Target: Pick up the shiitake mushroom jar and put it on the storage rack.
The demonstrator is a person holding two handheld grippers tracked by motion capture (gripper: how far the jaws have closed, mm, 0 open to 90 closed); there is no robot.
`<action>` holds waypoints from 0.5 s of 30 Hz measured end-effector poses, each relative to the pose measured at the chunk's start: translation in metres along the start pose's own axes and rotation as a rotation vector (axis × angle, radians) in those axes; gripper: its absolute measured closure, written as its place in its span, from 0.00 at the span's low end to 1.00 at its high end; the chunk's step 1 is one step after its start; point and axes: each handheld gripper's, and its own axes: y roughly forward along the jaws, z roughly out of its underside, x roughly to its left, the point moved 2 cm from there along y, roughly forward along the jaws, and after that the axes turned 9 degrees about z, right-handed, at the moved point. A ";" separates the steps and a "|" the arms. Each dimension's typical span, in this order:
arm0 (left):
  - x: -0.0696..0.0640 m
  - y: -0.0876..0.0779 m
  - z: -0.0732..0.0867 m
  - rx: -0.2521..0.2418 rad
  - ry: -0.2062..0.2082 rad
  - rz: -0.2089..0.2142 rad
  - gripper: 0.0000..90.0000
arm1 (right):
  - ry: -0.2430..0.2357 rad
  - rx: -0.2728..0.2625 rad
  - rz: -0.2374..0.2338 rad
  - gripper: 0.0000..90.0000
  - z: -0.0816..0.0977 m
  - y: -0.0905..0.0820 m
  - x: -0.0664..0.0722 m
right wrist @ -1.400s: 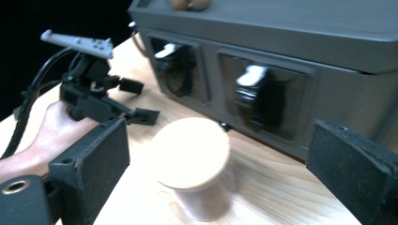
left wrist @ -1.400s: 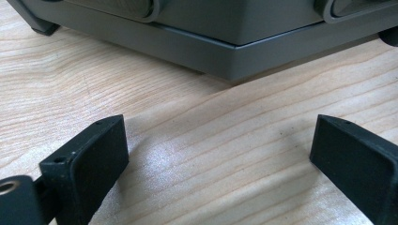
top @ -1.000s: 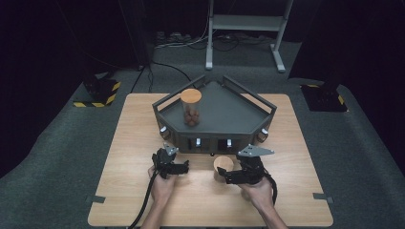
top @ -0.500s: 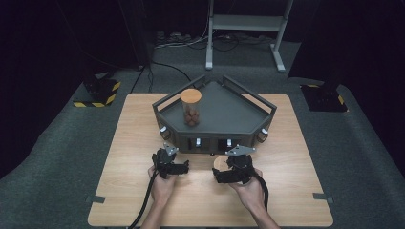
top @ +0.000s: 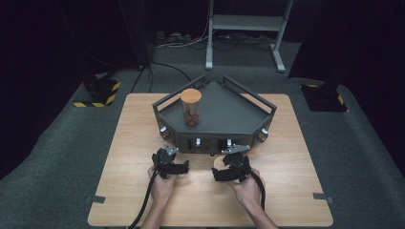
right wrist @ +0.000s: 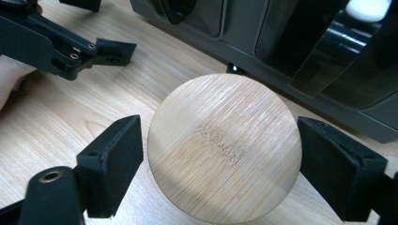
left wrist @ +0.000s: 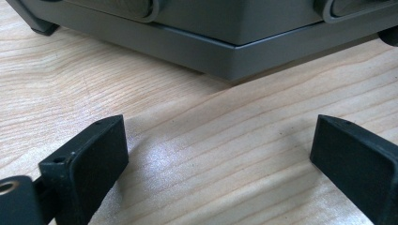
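Observation:
A round bamboo lid [right wrist: 224,147] lies flat on the wooden table [top: 286,191], just in front of the dark grey tray [top: 229,114]. My right gripper [right wrist: 224,161] straddles it. Its jaws have just been closing around the lid, and a thin strip of table still shows beside the left pad [right wrist: 115,164]. In the high view the lid [top: 219,162] peeks out left of the right gripper [top: 225,165]. My left gripper [left wrist: 220,159] rests low over bare table, open and empty, and in the high view the left gripper [top: 173,160] sits left of the lid.
A clear jar [top: 191,112] with a bamboo cap and brown pieces inside stands in the tray's left part. The tray's front wall [left wrist: 225,56] rises close ahead of both grippers. One finger of the left gripper [right wrist: 112,50] reaches in to the lid's left.
My right gripper has shifted left and down over the bamboo lid, and its jaws have narrowed around it. The left gripper has stayed put.

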 end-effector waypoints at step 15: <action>0.000 0.000 0.000 0.000 0.000 0.000 0.05 | -0.006 0.050 0.024 0.25 -0.001 0.007 0.002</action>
